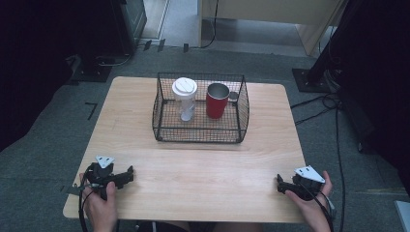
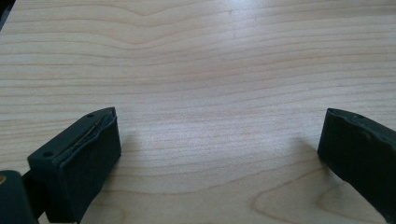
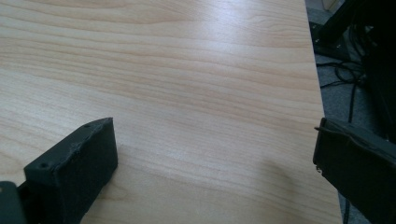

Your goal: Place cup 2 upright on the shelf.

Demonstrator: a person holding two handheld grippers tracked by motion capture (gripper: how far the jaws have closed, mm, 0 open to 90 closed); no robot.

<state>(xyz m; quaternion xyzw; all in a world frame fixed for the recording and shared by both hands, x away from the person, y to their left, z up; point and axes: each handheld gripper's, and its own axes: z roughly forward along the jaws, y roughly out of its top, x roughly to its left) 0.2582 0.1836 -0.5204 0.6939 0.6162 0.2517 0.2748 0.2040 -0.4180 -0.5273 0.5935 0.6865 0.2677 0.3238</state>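
In the high view I saw my left gripper (image 1: 129,172) resting low at the lower left of the frame, on the wooden surface (image 1: 203,164), with a hand (image 1: 99,205) wrapped around it. My right gripper (image 1: 279,182) sat at the lower right, near the surface's right edge, also held by a hand (image 1: 312,205). Both were well apart from the black wire basket (image 1: 199,133) in the upper middle of the frame. Inside the basket stood a clear tumbler with a white lid (image 1: 185,99) on the left and a red mug (image 1: 217,100) just beside it on the right. I could read no brand, label or writing on either; they were too small to tell.

In the left gripper view, the fingers (image 2: 77,158) stood wide apart at the bottom corners, with bare wood grain between them.

In the right gripper view, the fingers (image 3: 74,170) were likewise spread wide, nothing between them, and the surface's right edge ran past the right finger, with cables (image 3: 343,70) on the floor beyond it at the upper right.
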